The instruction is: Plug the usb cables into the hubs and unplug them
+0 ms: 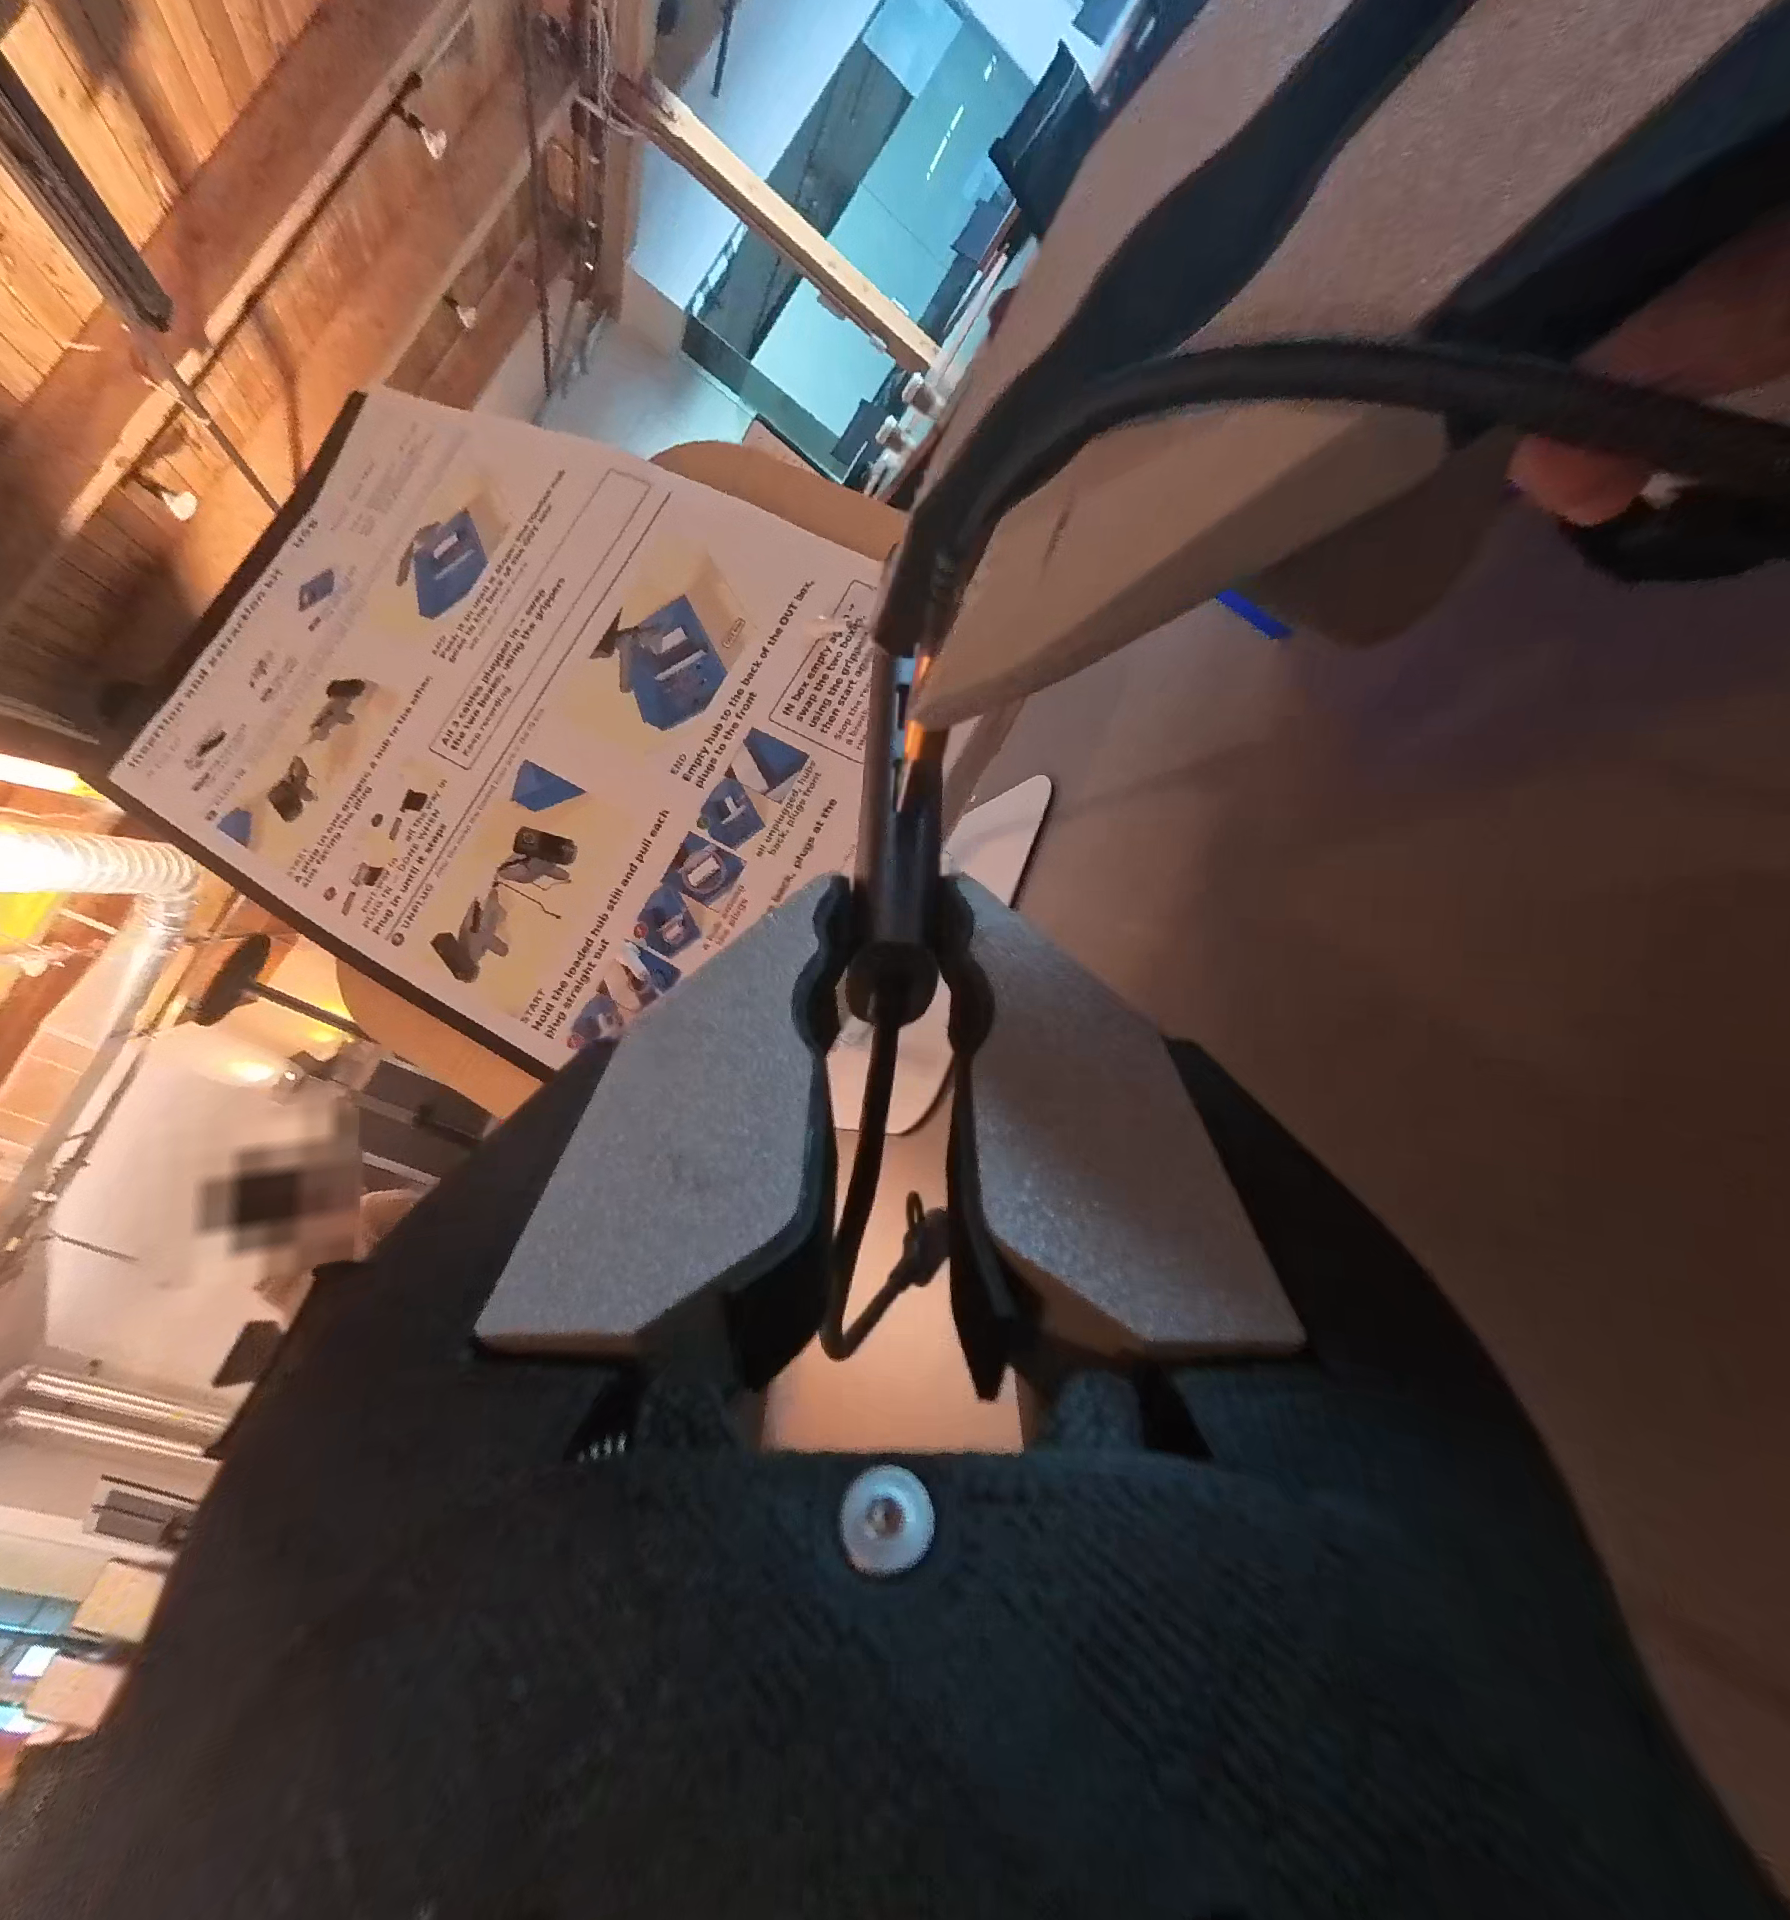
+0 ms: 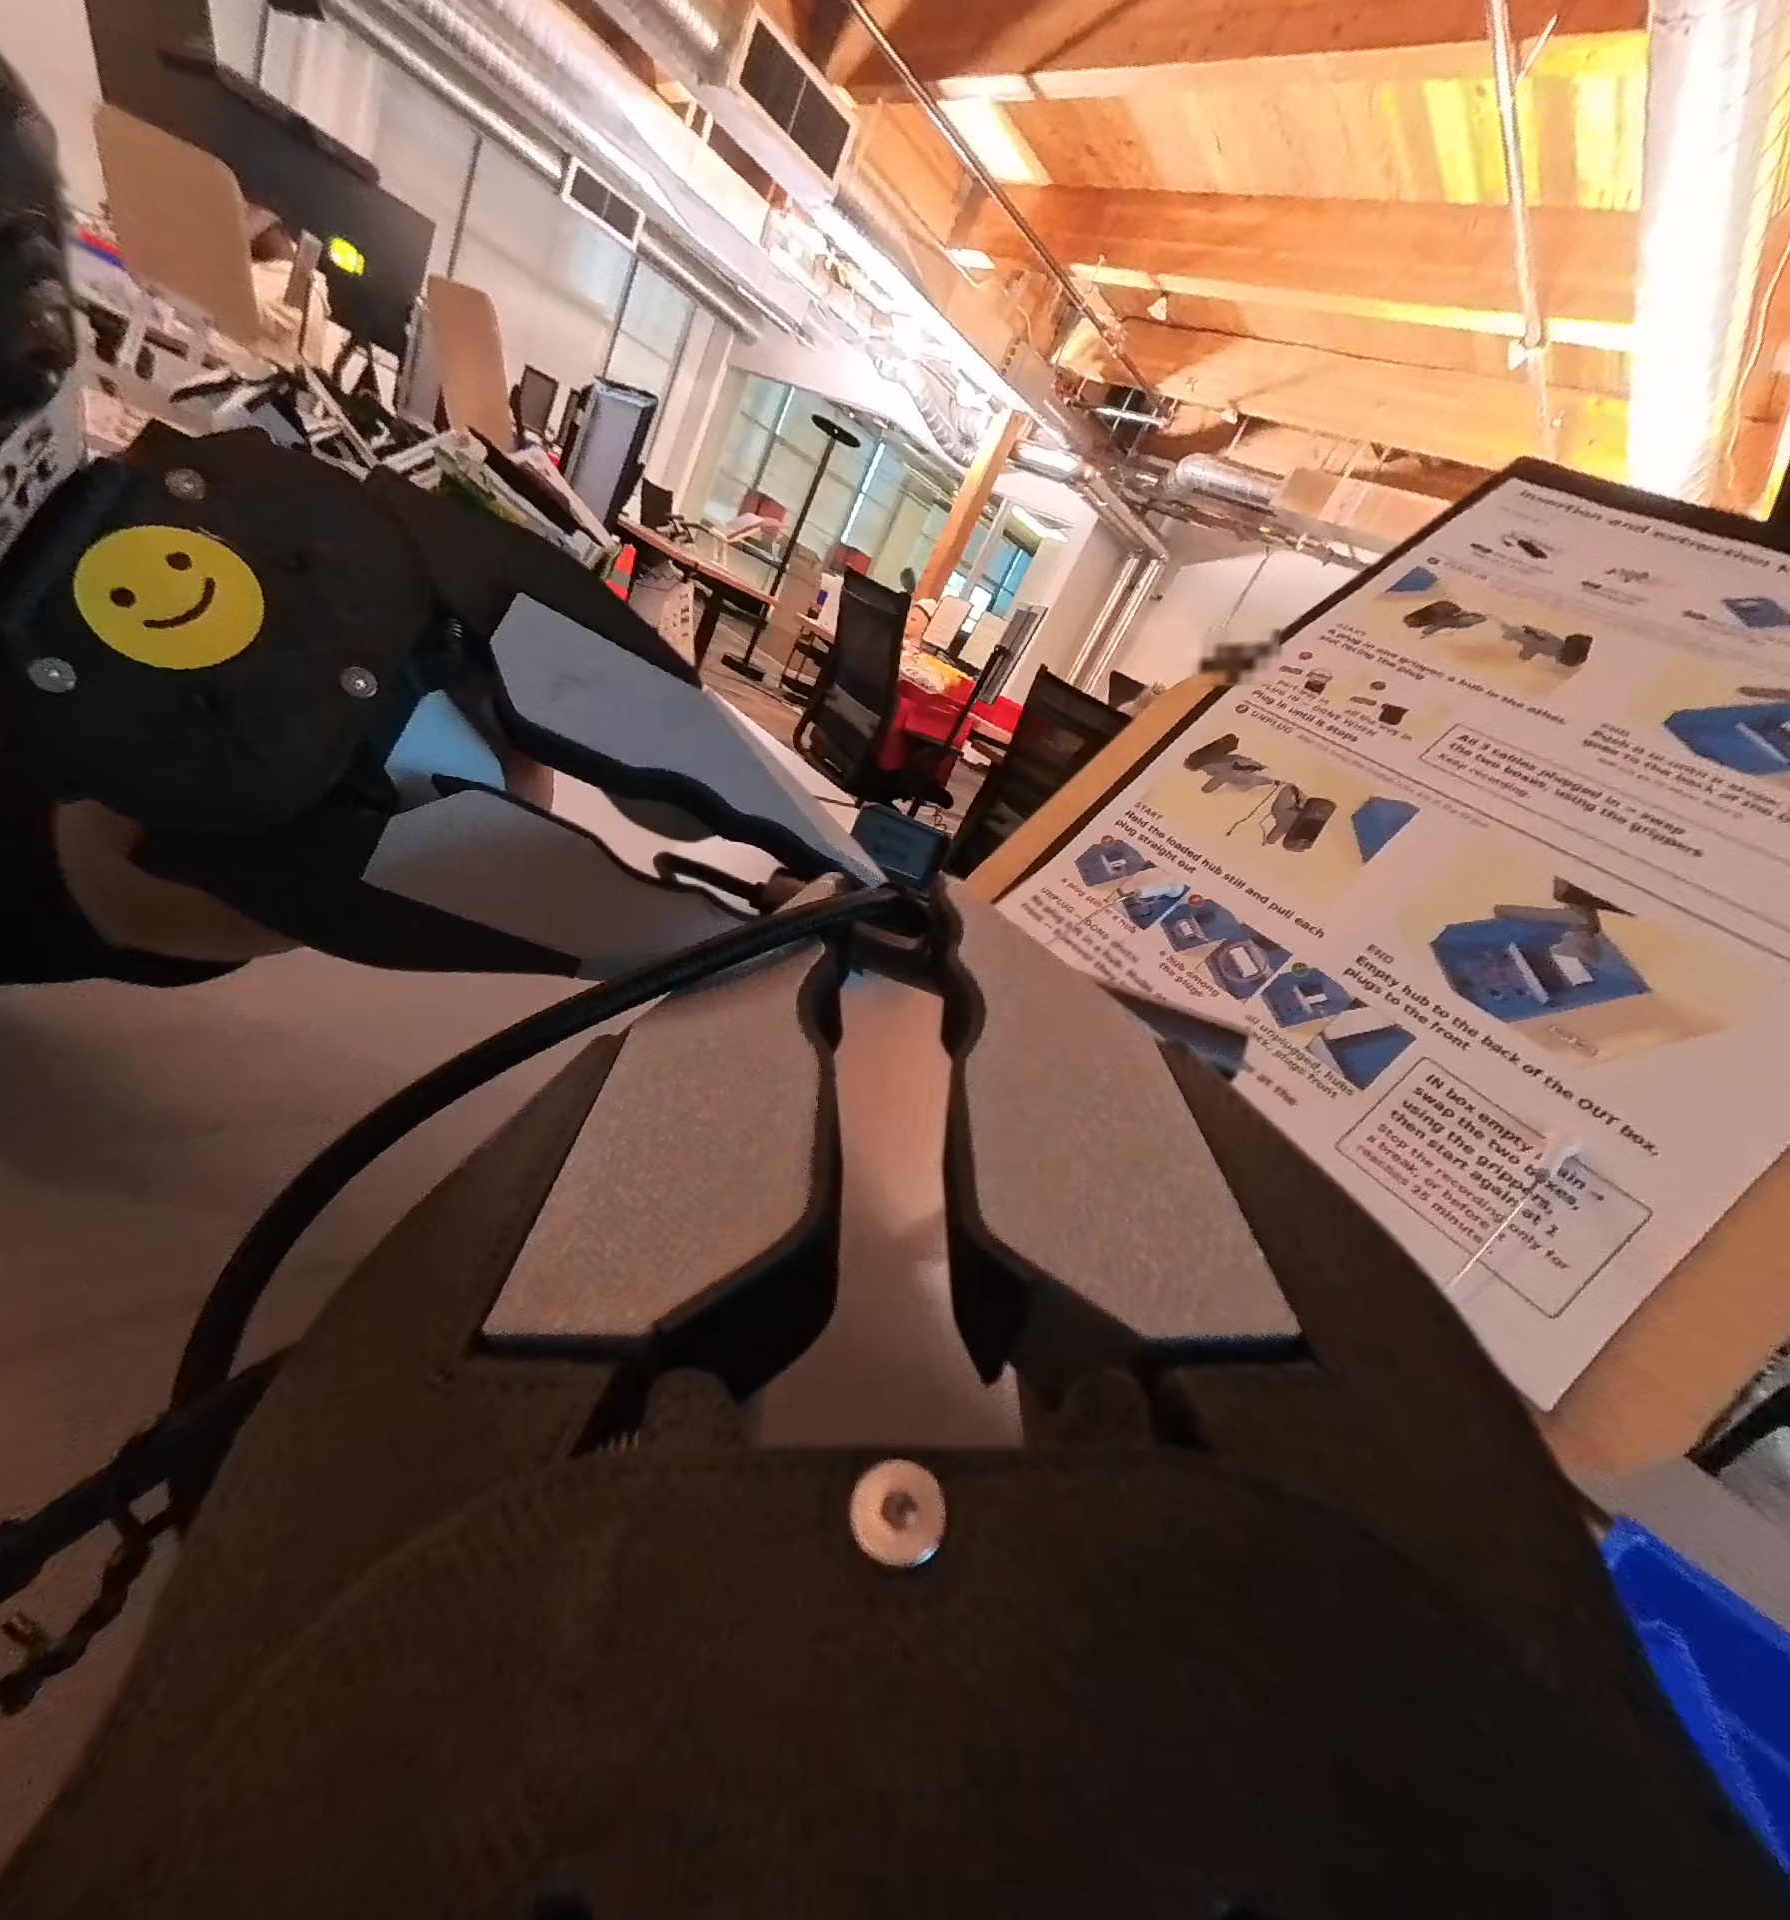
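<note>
My left gripper (image 1: 891,940) is shut on a black USB plug (image 1: 896,862), and its thin cable (image 1: 855,1195) hangs back between the fingers. The plug's orange-tinted tip meets the end of a dark hub (image 1: 917,597). I cannot tell how far in it sits. My right gripper (image 2: 891,935) is shut on the hub (image 2: 901,847), and the hub's thick braided cable (image 2: 558,1029) curves away to the lower left. The right gripper's grey finger (image 1: 1182,540) shows in the left wrist view. The left gripper's fingers (image 2: 662,727) and its body with a smiley sticker (image 2: 169,608) come in from the left.
A printed instruction sheet on a wooden board (image 2: 1493,883) stands close on the right; it also shows in the left wrist view (image 1: 558,675). A blue box (image 2: 1753,1714) sits at the lower right. The pale table top (image 2: 91,1091) lies below. Office chairs and desks stand far behind. About 4 cm separates my left fingertips from my right.
</note>
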A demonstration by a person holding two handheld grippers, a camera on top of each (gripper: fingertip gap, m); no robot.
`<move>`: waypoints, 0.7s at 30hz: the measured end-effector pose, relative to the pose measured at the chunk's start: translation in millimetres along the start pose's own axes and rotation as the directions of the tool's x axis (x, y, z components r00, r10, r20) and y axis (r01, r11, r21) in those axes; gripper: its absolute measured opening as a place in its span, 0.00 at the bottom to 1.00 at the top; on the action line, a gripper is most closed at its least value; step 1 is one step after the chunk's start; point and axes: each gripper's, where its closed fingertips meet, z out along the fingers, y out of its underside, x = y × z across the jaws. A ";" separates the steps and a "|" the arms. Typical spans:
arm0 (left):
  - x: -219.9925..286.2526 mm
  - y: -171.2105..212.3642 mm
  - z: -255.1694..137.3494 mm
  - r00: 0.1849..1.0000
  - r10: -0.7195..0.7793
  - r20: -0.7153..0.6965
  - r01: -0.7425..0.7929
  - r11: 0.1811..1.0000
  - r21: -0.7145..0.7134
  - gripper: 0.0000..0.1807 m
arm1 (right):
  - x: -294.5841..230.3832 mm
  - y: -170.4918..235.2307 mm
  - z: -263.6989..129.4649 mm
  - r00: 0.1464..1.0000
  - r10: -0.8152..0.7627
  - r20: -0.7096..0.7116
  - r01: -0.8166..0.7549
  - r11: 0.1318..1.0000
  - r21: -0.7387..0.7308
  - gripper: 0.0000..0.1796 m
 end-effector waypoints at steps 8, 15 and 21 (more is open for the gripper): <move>-2.8 -4.5 -4.0 0.999 0.028 0.028 -0.028 0.999 0.031 0.08 | -1.7 -2.6 -0.3 0.988 -0.149 -0.048 0.149 0.989 0.003 0.06; -3.3 -9.4 -6.0 0.999 0.035 0.041 -0.037 0.998 0.051 0.08 | 0.0 -4.9 -1.3 0.997 -0.071 -0.044 0.072 0.997 0.029 0.06; -2.4 -13.9 -11.8 0.999 0.031 0.029 -0.033 0.996 0.081 0.07 | -2.7 -8.7 -3.3 0.999 -0.026 -0.025 0.027 0.998 0.055 0.06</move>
